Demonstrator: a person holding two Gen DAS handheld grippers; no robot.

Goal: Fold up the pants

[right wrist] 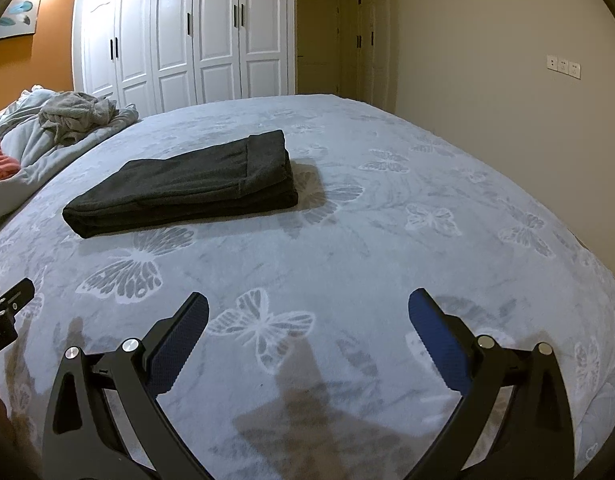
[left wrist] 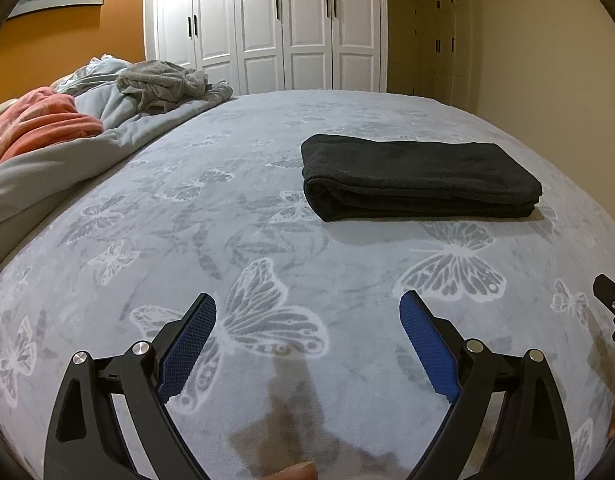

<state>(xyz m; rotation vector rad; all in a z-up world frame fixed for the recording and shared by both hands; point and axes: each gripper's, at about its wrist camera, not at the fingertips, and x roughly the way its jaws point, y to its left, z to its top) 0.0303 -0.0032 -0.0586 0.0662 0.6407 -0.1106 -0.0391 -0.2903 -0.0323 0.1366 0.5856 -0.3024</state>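
left gripper (left wrist: 307,312) is held low over the butterfly-print bedspread (left wrist: 227,208), pointing across the bed, its blue-padded fingers (left wrist: 187,344) spread wide with nothing between them. right gripper (right wrist: 307,308) is level alongside it in the same pose, likewise spread wide and holding nothing. dark pants (left wrist: 419,176) lie folded in a flat rectangular stack on the bedspread, well ahead of both grippers and touched by neither.

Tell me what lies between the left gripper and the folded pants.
Only bare butterfly-print bedspread lies between the left gripper and the black folded pants; the left wrist view shows it.
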